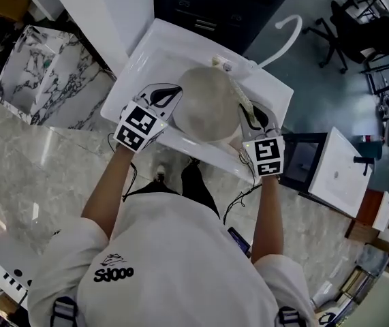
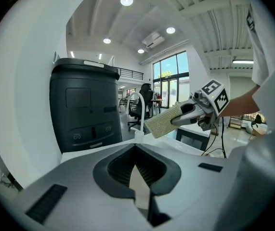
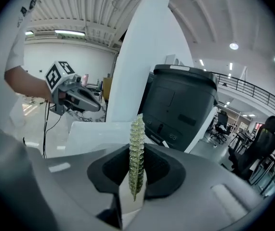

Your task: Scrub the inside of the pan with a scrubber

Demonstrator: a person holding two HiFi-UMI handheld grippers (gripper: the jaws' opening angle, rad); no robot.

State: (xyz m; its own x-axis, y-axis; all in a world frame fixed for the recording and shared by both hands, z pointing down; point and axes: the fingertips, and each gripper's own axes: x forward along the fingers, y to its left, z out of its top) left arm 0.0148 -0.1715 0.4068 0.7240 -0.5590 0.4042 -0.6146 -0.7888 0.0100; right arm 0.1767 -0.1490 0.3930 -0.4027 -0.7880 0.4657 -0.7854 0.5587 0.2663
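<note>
Right gripper (image 3: 136, 172): jaws pinched on the lower end of a green-yellow scrubber pad (image 3: 137, 138). The pad stands edge-on and most of it projects past the tips.

Left gripper (image 2: 136, 160): jaws pressed together, nothing seen in the slot.

Pan (image 1: 208, 104): pale and round, sitting in the white sink (image 1: 160, 43) between the two grippers. It is just off the left tips, and the pad runs along its side by the right tips. Cannot tell whether the pad touches it. A white faucet (image 2: 138, 112) rises beyond the left jaws.

Judgement: scrubbing not yet under way.

Risks:
- The grip takes only the pad's end, so a hard push could fold the free length or drag it out of the jaws.
- The pan looks unclamped, so sideways strokes could make it skate or tip in the basin unless the left tips brace the rim.
- A wide stroke forward could knock the faucet.
</note>
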